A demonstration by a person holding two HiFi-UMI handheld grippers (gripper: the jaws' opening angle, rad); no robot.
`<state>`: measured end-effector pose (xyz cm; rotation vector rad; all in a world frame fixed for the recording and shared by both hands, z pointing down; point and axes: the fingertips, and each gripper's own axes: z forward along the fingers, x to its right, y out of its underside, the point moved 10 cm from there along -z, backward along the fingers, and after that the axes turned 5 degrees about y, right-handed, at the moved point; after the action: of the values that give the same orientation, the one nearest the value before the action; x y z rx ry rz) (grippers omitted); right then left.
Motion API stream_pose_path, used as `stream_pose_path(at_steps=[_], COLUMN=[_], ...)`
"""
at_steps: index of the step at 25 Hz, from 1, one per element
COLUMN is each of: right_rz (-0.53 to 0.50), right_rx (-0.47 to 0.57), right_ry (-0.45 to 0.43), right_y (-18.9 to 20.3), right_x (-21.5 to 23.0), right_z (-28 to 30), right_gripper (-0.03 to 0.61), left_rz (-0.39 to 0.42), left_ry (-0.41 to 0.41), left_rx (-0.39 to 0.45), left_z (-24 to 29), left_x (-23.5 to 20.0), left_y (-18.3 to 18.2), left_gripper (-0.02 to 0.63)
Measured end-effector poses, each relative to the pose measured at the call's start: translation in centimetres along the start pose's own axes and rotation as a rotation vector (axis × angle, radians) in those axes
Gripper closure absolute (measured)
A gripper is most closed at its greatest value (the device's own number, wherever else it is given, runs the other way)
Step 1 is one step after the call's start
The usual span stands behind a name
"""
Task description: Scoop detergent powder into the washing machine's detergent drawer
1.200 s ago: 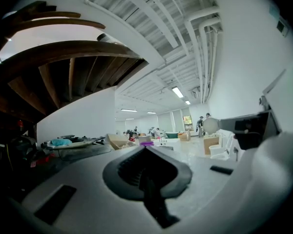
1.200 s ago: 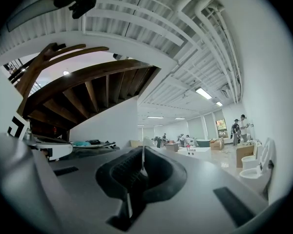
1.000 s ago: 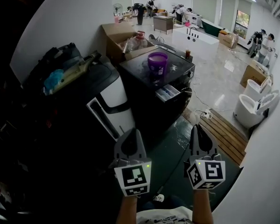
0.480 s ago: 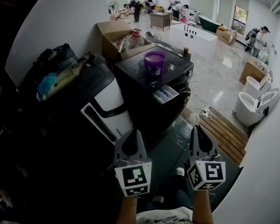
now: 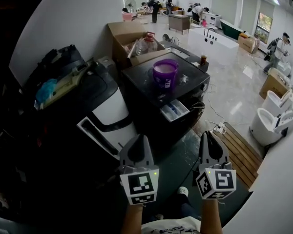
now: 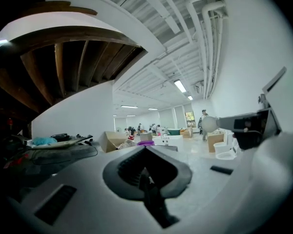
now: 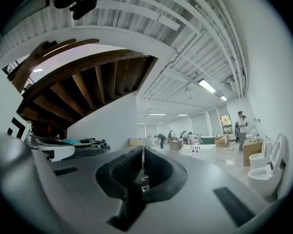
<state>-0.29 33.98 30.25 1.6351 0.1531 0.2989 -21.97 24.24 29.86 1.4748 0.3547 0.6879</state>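
A dark washing machine (image 5: 141, 80) stands ahead in the head view. A purple tub (image 5: 164, 73) rests on its top. Its detergent drawer (image 5: 175, 110) is pulled out at the front, light blue inside. My left gripper (image 5: 138, 138) and right gripper (image 5: 206, 133) hover side by side low in the view, well short of the machine. Both are shut with nothing between the jaws. The left gripper view shows the jaws of the left gripper (image 6: 145, 148) pressed together, with the purple tub (image 6: 145, 143) far off beyond. In its own view the right gripper (image 7: 143, 148) has its jaws closed to a thin line.
A black and white appliance (image 5: 109, 108) piled with clutter stands left of the machine. Behind it is an open cardboard box (image 5: 132, 35). A wooden pallet (image 5: 242, 150), a power strip (image 5: 218, 127) and toilets (image 5: 274, 123) are on the right. People stand far back in the hall.
The head view has shifted, so the washing machine and drawer sit slightly lower and further right. Both grippers keep the same place and stay shut.
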Motion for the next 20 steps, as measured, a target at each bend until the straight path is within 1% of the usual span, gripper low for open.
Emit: stream_pose_path(at_steps=[8,13,16,20], right_rz=[0.000,0.002,0.001,0.009], right_rx=[0.006,0.009,0.008,-0.003], right_ry=[-0.098,-0.162,-0.194,-0.213], right_y=[-1.6,-1.8,-1.4,-0.8], right_x=[5.3,8.4,10.0,11.8], right_z=[8.8,13.2,15.1,16.8], right_gripper=[0.557,0.557,0.557,0.557], left_rz=[-0.016,-0.031,-0.028,-0.023], left_ry=[-0.089,-0.145,-0.162,-0.171], left_rx=[-0.009,-0.007,-0.008,-0.020], left_z=[7.9,12.4,14.7,16.5], left_x=[2.3,4.1,5.4,6.8], left_y=[-2.3,-2.9,-3.1,-3.0], left_gripper=[0.612,0.611,0.611,0.612])
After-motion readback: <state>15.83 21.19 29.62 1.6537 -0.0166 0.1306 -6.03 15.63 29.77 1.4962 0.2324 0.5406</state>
